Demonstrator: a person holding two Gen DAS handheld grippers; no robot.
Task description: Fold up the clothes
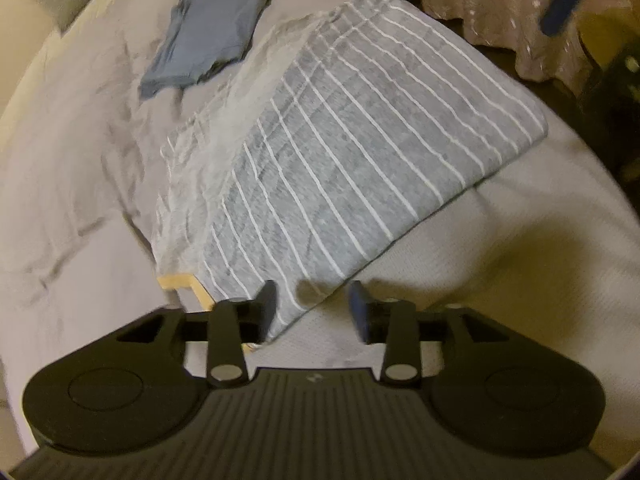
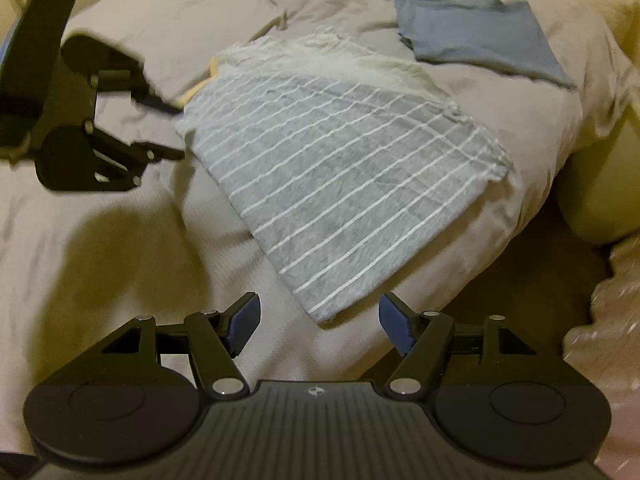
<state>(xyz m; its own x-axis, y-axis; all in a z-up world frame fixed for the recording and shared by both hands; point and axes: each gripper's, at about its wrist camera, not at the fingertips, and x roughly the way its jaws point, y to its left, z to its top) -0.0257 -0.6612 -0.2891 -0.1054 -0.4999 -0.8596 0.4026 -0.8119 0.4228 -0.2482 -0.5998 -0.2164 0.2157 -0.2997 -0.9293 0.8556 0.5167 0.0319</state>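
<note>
Left wrist view: left gripper (image 1: 314, 306) jaws spread around the striped cloth (image 1: 360, 152) corner at lower centre, right gripper (image 2: 320, 322) jaws spread too, folded blue garment (image 1: 212, 32) upper left on bed (image 1: 72, 160).

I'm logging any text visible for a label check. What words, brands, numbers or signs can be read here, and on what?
No readable words or numbers.
Left gripper: a small pale emblem on its body, no letters legible.
Right gripper: a small round emblem, also not readable.
Striped cloth and blue cloth: no labels visible.
</note>
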